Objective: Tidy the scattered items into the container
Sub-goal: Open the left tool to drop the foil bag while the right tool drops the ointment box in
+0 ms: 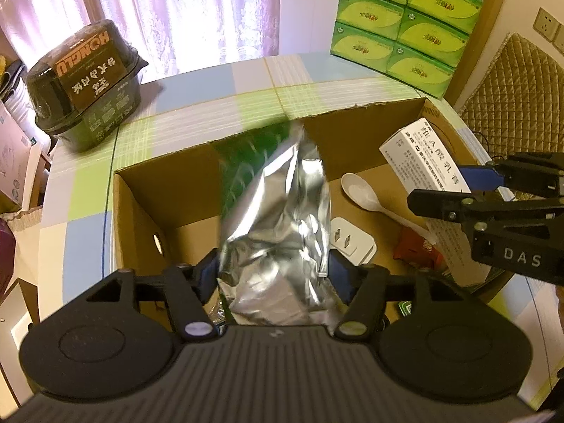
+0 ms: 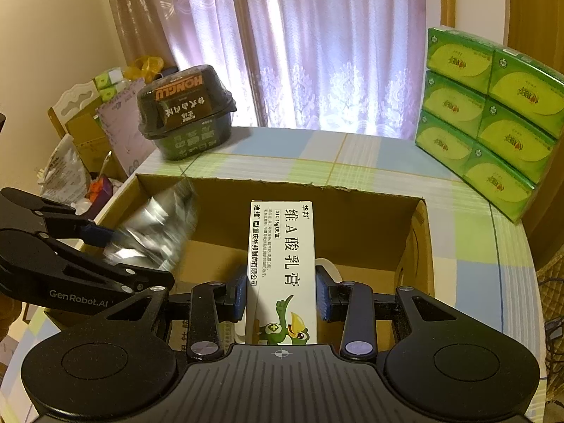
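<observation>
Left hand-held gripper (image 1: 273, 275) is clamped on a silver foil pouch (image 1: 278, 225), held low centre of the left wrist view, over the open cardboard box (image 1: 141, 211). The pouch is blurred, so probably swinging; the pinch is at its lower part, and the rest stands up above the pads.

Right hand-held gripper (image 2: 281, 298) is clamped on a white ointment carton (image 2: 282, 264), long axis pointing away from the camera, centre of the right wrist view, also over the box. My read: both items are held above the opening, ready to drop in, neither released yet.

Already on the box floor, right of centre in the left view:
- 1 white spoon (image 1: 366, 194)
- 1 white plug adapter (image 1: 352, 241)
- 1 red packet (image 1: 417, 248), partly hidden
- a green scrap low under the gripper, can't tell what

Box sits on the checked worktop (image 1: 81, 183).

Elsewhere on the worktop, well apart from the box:
- 1 black food tub (image 1: 88, 81), upper left
- 1 stack of green tissue packs (image 1: 405, 21), upper right, 6 faces showing

No loose items visible on the worktop itself, so the tidy looks nearly done.
</observation>
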The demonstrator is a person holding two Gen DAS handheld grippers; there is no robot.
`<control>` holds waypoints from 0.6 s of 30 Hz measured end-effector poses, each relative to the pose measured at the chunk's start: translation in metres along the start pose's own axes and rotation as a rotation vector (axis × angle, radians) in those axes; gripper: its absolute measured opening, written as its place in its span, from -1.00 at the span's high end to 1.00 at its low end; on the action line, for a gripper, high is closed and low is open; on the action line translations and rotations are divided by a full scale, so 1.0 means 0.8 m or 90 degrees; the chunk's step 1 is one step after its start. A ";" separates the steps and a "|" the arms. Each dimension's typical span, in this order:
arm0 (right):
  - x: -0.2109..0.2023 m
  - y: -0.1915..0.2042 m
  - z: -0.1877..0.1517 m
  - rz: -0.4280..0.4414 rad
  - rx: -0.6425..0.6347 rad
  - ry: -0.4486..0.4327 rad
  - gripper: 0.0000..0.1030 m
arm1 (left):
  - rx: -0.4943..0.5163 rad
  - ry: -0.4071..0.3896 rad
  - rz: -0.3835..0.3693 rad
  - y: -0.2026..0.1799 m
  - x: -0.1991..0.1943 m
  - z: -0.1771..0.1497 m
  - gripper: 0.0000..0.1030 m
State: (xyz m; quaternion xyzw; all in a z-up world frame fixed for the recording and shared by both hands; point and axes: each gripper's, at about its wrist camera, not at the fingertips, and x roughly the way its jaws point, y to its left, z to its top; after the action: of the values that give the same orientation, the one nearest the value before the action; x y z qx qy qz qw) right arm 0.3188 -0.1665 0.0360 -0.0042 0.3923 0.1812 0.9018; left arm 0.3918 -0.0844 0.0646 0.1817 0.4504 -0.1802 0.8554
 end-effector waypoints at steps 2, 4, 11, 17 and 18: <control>0.000 0.000 0.000 0.000 0.001 0.000 0.22 | 0.013 -0.002 0.007 -0.002 -0.002 -0.001 -0.17; -0.001 -0.001 0.000 0.000 0.002 -0.001 0.22 | 0.015 -0.002 0.007 -0.002 -0.003 -0.002 -0.17; -0.002 0.003 -0.001 0.000 0.002 0.001 0.22 | 0.013 -0.003 0.006 -0.001 -0.005 -0.011 -0.17; 0.001 0.005 -0.001 0.007 0.014 0.005 0.22 | 0.007 -0.012 0.011 0.007 -0.012 -0.021 -0.18; 0.002 0.006 0.000 0.009 0.018 0.006 0.22 | 0.007 -0.012 0.011 0.008 -0.012 -0.023 -0.18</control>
State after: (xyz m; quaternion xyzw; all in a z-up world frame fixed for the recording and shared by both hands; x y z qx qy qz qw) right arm 0.3178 -0.1617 0.0355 0.0103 0.3988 0.1819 0.8988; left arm 0.3770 -0.0687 0.0642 0.1889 0.4396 -0.1770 0.8601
